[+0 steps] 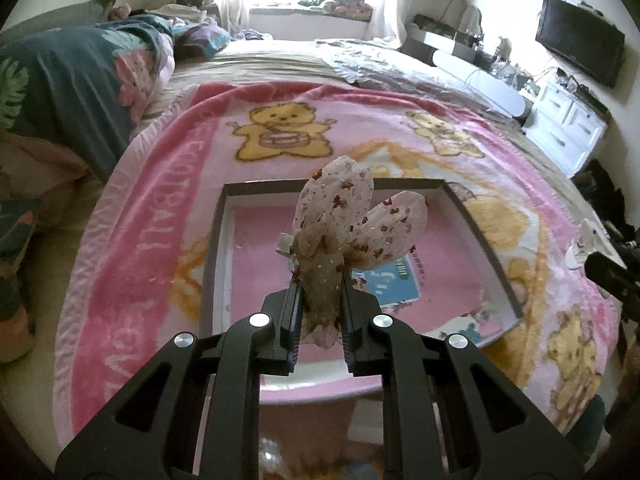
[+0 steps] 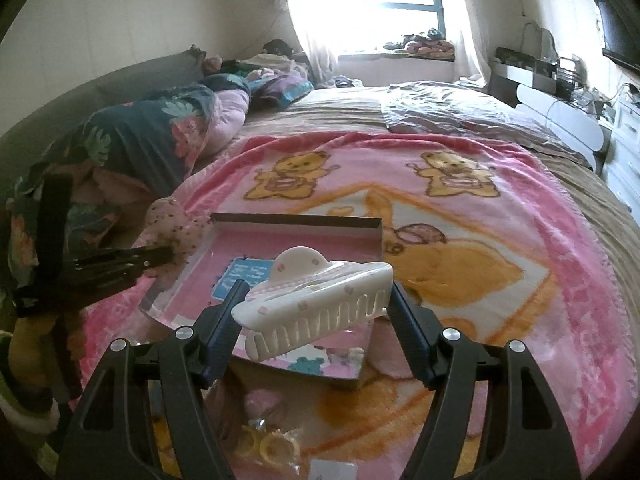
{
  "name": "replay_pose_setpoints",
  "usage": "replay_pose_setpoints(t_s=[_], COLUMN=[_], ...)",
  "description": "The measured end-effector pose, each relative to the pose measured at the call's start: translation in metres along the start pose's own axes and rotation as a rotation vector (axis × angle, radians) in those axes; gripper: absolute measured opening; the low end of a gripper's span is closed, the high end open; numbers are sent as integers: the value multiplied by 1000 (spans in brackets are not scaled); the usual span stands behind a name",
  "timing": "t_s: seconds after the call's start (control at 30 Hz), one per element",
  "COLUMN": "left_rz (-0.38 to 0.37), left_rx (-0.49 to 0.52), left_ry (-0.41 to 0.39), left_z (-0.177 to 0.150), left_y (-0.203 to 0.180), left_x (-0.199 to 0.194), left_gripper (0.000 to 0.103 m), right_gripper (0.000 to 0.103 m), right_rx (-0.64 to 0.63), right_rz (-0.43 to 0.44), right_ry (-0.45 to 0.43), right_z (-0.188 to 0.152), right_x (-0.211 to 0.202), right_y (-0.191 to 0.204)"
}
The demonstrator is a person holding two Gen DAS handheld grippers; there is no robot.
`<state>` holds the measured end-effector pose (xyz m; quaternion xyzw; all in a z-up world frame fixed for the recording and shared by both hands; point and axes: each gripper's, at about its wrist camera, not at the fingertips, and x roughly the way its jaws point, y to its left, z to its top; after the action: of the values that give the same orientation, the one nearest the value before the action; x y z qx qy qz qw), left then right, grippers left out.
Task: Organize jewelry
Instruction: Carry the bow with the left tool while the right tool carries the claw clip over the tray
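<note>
My left gripper [image 1: 319,292] is shut on a pale fabric hair bow with red specks [image 1: 344,220], held above a shallow open box with a pink inside [image 1: 216,240]. My right gripper [image 2: 316,300] is shut on a white claw hair clip with pink trim [image 2: 316,300], held over the same box [image 2: 296,222]. The left gripper with the bow [image 2: 172,220] shows at the left of the right wrist view. The right gripper's black body [image 1: 612,276] shows at the right edge of the left wrist view.
The box lies on a pink teddy-bear blanket [image 1: 160,184] on a bed. A clear bag of yellow rings [image 2: 268,444] lies near the front edge. A dark floral duvet [image 1: 72,80] is piled left; white drawers [image 1: 572,120] stand right.
</note>
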<state>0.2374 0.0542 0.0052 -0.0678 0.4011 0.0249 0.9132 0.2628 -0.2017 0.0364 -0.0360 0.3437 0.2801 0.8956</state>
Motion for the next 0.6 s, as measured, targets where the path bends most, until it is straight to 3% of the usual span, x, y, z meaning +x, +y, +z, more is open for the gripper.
replay_pose_setpoints(t_s=[0.6], left_rz=[20], left_rx=[0], left_ry=[108], left_z=[-10], left_y=[20], left_x=[60], left_gripper=[18], right_gripper=[69], right_rx=[-63], right_rz=[-21], right_ry=[132], right_z=[-8], right_x=[84], right_y=[24])
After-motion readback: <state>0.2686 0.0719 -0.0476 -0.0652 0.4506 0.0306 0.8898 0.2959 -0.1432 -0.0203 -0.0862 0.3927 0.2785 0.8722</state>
